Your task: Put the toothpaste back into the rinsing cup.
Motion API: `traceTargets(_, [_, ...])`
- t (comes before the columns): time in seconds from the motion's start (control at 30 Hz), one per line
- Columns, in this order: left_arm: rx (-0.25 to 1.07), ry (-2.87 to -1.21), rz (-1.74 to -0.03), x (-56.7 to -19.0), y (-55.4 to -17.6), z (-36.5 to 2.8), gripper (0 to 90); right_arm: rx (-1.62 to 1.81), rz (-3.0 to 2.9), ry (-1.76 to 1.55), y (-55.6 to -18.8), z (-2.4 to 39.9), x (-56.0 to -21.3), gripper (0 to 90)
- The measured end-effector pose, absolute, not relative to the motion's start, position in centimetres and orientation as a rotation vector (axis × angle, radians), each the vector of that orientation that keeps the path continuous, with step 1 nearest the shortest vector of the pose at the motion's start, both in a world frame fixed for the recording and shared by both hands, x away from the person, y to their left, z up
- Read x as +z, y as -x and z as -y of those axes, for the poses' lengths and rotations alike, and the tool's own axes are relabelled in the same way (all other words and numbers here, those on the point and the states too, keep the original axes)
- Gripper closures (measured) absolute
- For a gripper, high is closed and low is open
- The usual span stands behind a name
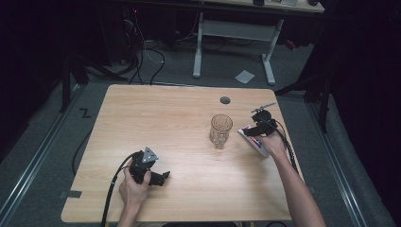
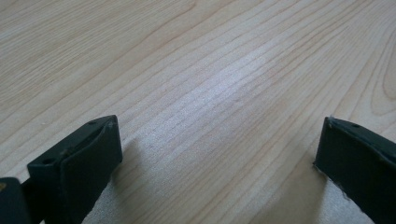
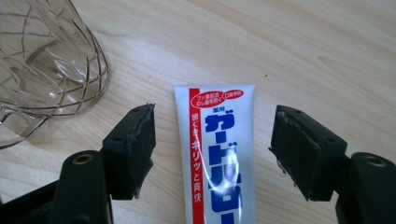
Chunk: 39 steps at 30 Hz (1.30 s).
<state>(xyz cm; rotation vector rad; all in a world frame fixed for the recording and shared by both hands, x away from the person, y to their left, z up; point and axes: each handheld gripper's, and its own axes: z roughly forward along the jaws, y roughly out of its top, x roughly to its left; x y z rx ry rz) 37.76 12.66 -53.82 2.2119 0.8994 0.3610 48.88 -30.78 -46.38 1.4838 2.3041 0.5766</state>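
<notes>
The right gripper point(image 3: 212, 140) hangs just right of the glass point(image 1: 221, 130), jaws spread wide either side of a toothpaste tube point(image 3: 219, 154) lying flat on the table point(image 1: 161, 118), seemingly lined up to grasp it. The tube bears blue and red Japanese lettering. The left gripper point(image 2: 217, 158), well left of the glass, gapes empty.

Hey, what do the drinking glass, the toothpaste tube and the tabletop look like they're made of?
The drinking glass looks like clear glass or hard plastic: see-through, with cut crisscross lines catching light. The toothpaste tube seems to be soft glossy plastic laminate, white with blue and red print, a flat crimped end and a sheen. The tabletop looks like pale wood or wood-grain laminate, matte, with long grain lines.
</notes>
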Motion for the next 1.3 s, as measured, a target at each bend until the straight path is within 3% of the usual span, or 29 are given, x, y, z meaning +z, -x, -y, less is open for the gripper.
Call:
traceTargets(0.87, [0.362, -2.212, -0.899, -53.8, -37.8, -12.7, 0.7, 0.412, -2.364, -1.563, -50.5, 30.6, -49.0, 29.5])
traceTargets(1.3, [0.363, -2.213, -0.896, -53.8, -37.7, -12.7, 0.8, 0.410, -2.391, -1.614, -50.8, 30.8, -49.8, 36.7])
